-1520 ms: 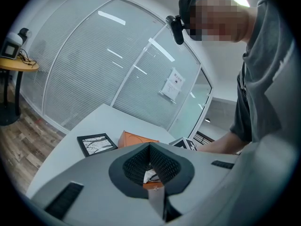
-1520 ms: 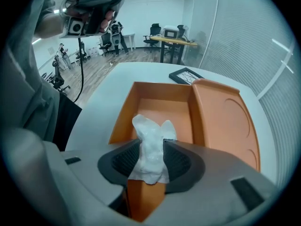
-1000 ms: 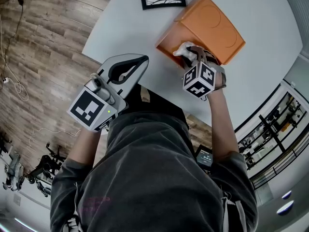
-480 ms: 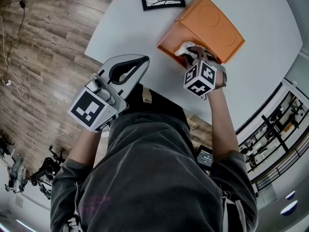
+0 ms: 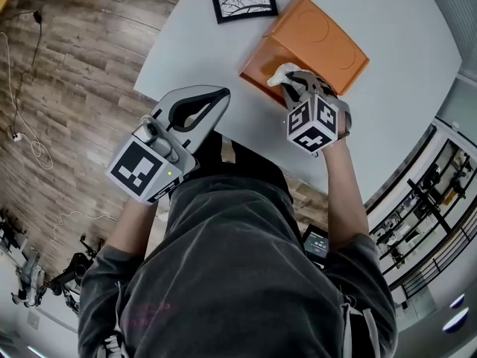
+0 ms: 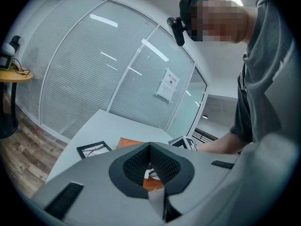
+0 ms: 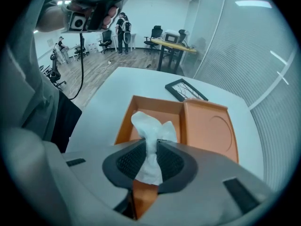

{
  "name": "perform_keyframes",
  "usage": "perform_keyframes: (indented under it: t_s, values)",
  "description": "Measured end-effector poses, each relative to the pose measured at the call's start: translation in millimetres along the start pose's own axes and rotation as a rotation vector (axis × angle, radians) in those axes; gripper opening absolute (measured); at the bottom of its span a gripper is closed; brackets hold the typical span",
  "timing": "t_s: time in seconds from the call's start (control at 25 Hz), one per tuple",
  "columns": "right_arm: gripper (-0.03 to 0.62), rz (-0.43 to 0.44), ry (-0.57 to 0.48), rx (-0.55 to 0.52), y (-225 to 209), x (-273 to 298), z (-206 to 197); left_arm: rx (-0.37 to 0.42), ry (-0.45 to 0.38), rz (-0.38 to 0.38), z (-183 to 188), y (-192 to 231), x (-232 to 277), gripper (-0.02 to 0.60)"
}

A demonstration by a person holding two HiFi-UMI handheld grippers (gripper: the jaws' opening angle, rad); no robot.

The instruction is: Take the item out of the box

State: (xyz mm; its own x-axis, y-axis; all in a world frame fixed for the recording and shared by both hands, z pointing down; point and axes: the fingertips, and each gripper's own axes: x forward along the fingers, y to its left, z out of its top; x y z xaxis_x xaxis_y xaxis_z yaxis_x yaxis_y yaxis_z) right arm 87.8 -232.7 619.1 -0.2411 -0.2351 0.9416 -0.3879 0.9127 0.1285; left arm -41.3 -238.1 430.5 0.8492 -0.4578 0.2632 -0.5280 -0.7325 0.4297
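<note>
the right tool (image 7: 150, 149) is narrowed onto a white crumpled item (image 7: 151, 126), a soft wad that looks like tissue or thin cloth. its two dark ribbed pads press on the wad's lower part from either side. the rest of the wad puffs up loosely above the jaw tips.

the wad is at the near edge of an open orange box (image 7: 157, 105), with its top over the box's hollow. whether its underside is clear of the box floor cannot be told. the box's lid (image 7: 209, 126) lies flat and open, touching the box, on its right in the right gripper view. the box stands on a pale table (image 7: 110, 93), and a small framed picture (image 7: 186, 89) lies near the box's far end.

the left tool (image 5: 220, 93) hangs well apart from the box, near the table's edge. its jaw tips are together with nothing between them.

judging from this, the grasp is made and the lift-out is the step in hand. the next move calls for raising the right tool straight up until the wad clears the box's walls, then carrying it aside to a bare part of the table. the wad looks light and limp, so a trailing fold could drag on the rim. the box may be light enough to shift with it, in which case the idle left tool could steady it.
</note>
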Motion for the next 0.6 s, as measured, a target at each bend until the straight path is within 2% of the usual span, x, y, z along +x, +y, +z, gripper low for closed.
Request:
perform_keyframes:
  t_s: [0.2,0.6]
  values:
    - [0.077,-0.023,-0.059,0.018,-6,-22,14,0.032,-0.013,-0.004,13,-9,-1,0.005]
    - [0.077,-0.053,-0.250,0.152,-22,-72,43,0.097,-0.043,-0.005,40,-24,-10,0.006]
